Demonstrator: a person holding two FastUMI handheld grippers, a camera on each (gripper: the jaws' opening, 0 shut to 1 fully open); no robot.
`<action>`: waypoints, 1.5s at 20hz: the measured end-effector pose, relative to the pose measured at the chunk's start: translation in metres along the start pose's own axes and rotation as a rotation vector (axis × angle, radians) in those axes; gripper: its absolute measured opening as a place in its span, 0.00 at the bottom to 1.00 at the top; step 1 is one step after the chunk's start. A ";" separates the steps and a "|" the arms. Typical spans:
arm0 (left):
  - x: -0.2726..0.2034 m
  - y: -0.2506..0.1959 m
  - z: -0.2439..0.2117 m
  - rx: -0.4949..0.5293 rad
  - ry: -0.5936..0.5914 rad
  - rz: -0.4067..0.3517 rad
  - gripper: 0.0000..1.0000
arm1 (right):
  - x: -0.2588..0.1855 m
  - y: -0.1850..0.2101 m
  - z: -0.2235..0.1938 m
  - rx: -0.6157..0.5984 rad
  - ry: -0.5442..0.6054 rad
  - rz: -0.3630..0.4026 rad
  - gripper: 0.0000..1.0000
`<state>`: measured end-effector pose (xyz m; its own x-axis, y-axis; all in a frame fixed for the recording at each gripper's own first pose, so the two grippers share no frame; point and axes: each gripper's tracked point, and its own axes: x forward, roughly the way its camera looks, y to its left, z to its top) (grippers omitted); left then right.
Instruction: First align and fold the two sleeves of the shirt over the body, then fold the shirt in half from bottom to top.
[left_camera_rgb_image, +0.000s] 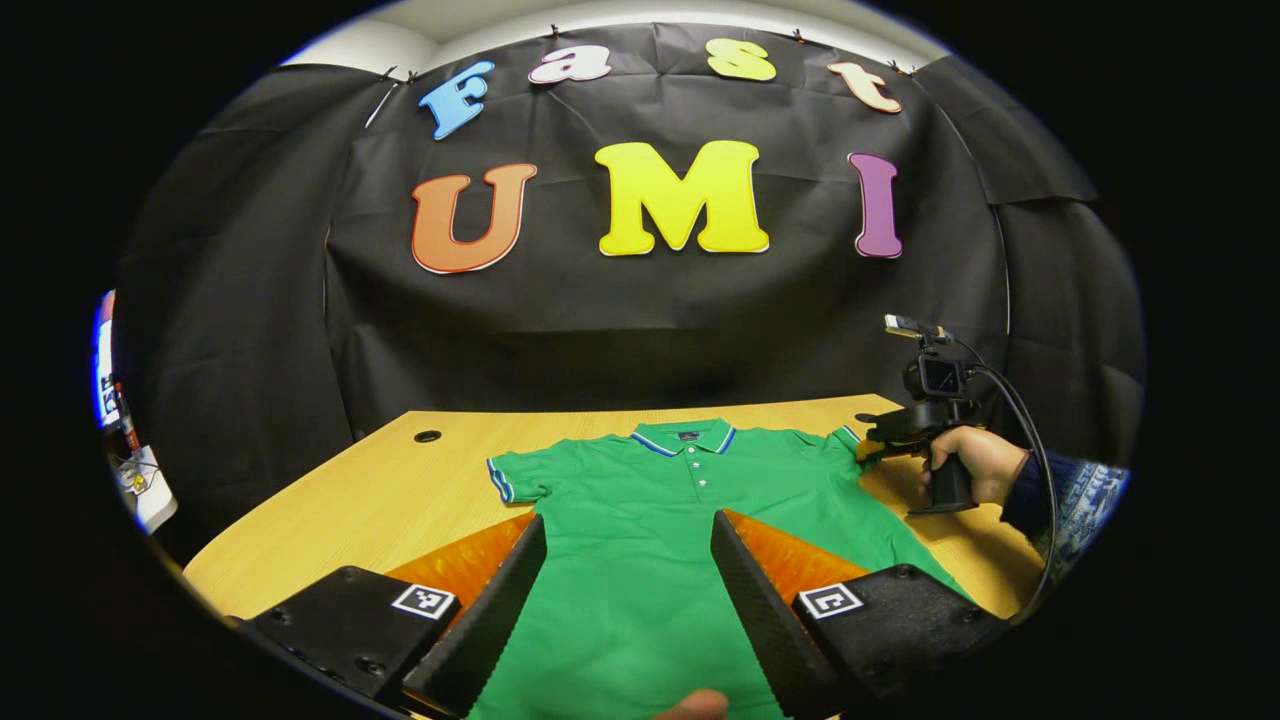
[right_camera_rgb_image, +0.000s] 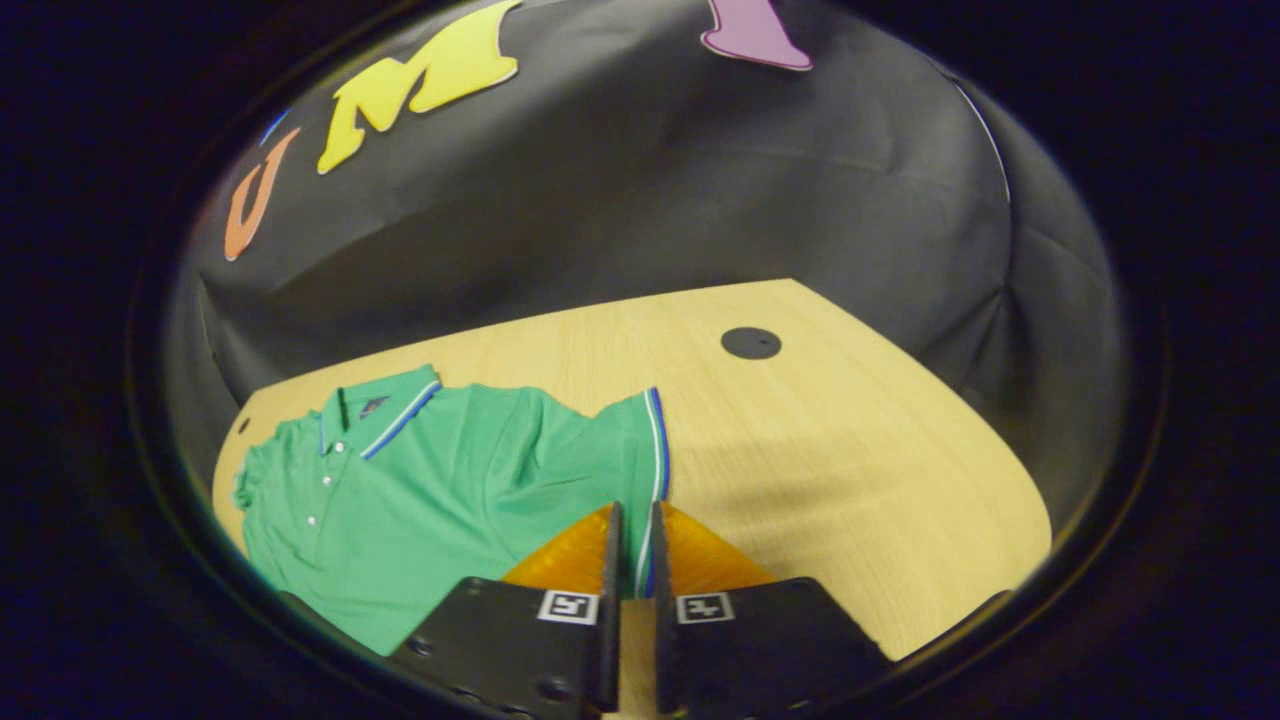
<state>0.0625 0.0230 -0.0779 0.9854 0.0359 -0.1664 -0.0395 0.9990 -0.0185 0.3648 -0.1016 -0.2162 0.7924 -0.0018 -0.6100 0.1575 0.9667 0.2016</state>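
A green polo shirt (left_camera_rgb_image: 650, 500) with blue-and-white trim lies flat on the wooden table (left_camera_rgb_image: 400, 490), collar toward the far wall and buttons up. Its left sleeve (left_camera_rgb_image: 515, 478) is spread out sideways. My left gripper (left_camera_rgb_image: 628, 520) hovers open over the shirt's lower body, fingers wide apart with nothing between them. At the far right, a hand holds my right gripper (left_camera_rgb_image: 872, 435) at the shirt's other sleeve. In the right gripper view, the right gripper (right_camera_rgb_image: 636, 510) is shut on the striped hem of that sleeve (right_camera_rgb_image: 630, 440), with the shirt (right_camera_rgb_image: 420, 480) stretching away to the left.
A round cable hole (left_camera_rgb_image: 427, 436) sits near the table's far left corner, and another hole (right_camera_rgb_image: 750, 342) lies beyond the right sleeve. Bare wood (right_camera_rgb_image: 850, 450) stretches right of the shirt. The black cloth wall stands close behind the table. Some equipment (left_camera_rgb_image: 130, 470) stands at the far left.
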 end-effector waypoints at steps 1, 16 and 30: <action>0.000 0.003 0.001 -0.004 -0.005 0.005 1.00 | 0.000 0.001 -0.002 -0.007 0.014 0.007 0.13; 0.002 0.016 0.001 -0.046 0.008 0.019 1.00 | -0.052 0.109 0.028 -0.430 -0.272 0.030 0.01; 0.004 0.110 0.047 -0.122 -0.092 0.373 1.00 | -0.216 0.093 0.004 -0.229 -0.495 0.136 0.97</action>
<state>0.0694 0.1346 -0.0344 0.9104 0.4028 -0.0945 -0.4109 0.9071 -0.0914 0.2107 -0.0128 -0.0628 0.9874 0.0598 -0.1462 -0.0534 0.9974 0.0475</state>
